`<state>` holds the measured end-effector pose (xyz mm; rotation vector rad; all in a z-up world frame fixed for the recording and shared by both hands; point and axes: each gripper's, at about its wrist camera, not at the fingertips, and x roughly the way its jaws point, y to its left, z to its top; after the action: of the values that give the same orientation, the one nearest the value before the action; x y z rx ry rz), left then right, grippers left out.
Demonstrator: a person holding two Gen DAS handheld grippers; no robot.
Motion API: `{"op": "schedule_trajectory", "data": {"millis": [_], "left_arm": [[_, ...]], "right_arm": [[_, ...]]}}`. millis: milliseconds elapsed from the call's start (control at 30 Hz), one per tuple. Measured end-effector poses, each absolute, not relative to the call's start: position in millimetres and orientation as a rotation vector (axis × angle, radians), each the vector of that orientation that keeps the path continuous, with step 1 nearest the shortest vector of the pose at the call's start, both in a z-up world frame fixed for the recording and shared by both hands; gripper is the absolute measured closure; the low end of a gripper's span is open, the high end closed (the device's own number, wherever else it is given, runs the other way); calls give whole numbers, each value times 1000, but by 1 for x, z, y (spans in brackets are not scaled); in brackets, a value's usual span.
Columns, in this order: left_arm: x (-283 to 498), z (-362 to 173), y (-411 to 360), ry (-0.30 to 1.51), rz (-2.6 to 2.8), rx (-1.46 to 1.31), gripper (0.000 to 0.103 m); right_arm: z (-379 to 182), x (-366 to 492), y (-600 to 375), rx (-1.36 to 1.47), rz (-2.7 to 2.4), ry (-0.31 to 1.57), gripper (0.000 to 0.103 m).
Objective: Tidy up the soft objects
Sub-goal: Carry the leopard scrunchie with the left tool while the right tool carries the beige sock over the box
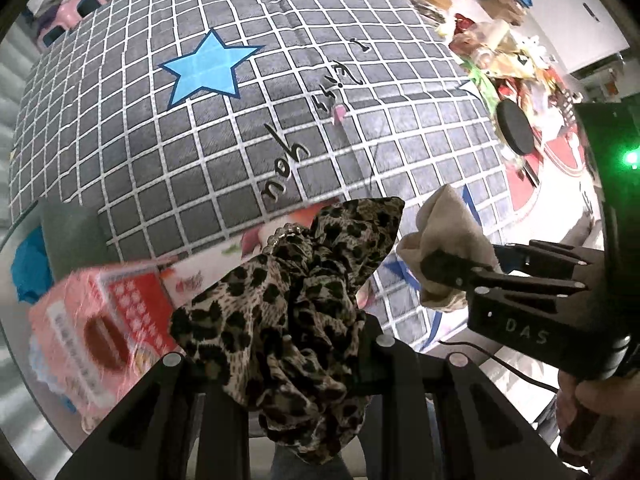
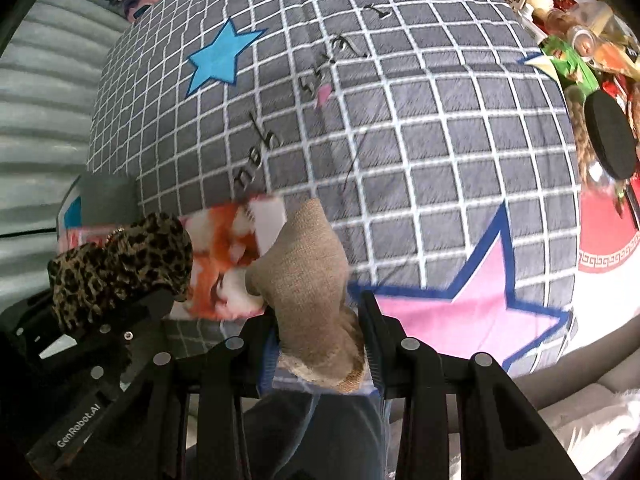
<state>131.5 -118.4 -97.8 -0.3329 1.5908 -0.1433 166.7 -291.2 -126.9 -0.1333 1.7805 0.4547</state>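
My left gripper [image 1: 298, 354] is shut on a leopard-print fabric scrunchie [image 1: 292, 292], held above the near edge of a grey grid-pattern cushion [image 1: 248, 120] with stars and script. It also shows in the right wrist view [image 2: 120, 264], on the left gripper [image 2: 132, 304]. My right gripper [image 2: 320, 320] is shut on a beige knitted cloth [image 2: 308, 276]. In the left wrist view the right gripper [image 1: 460, 276] holds that beige cloth [image 1: 444, 232] just right of the scrunchie.
A pink and red packet [image 1: 100, 320] lies under the cushion's near edge at left; it shows orange and white in the right wrist view [image 2: 228, 256]. Cluttered snacks and jars [image 1: 500, 48] and a black round lid [image 1: 514, 126] sit at the right. Pink stools [image 1: 76, 4] stand far left.
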Motion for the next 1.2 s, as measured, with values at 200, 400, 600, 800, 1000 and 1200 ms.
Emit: {"op": "schedule_trajectory", "data": {"millis": [200, 400, 600, 800, 1000, 1200], "left_arm": [[100, -85, -110, 1557, -142, -328, 77], [72, -72, -96, 1519, -118, -341, 77], [48, -61, -77, 1477, -80, -363, 77], [24, -47, -52, 1419, -14, -390, 77], [-4, -44, -14, 1383, 99, -456, 77], [-32, -50, 21, 1381, 210, -539, 77]], "right_arm": [[-117, 129, -280, -144, 475, 1773, 65], [-105, 100, -259, -173, 516, 1752, 65], [-95, 82, -236, -220, 565, 1725, 65], [-85, 62, -206, -286, 637, 1704, 65], [-79, 39, -165, -379, 744, 1681, 65], [-79, 18, -123, -468, 856, 1670, 65]]}}
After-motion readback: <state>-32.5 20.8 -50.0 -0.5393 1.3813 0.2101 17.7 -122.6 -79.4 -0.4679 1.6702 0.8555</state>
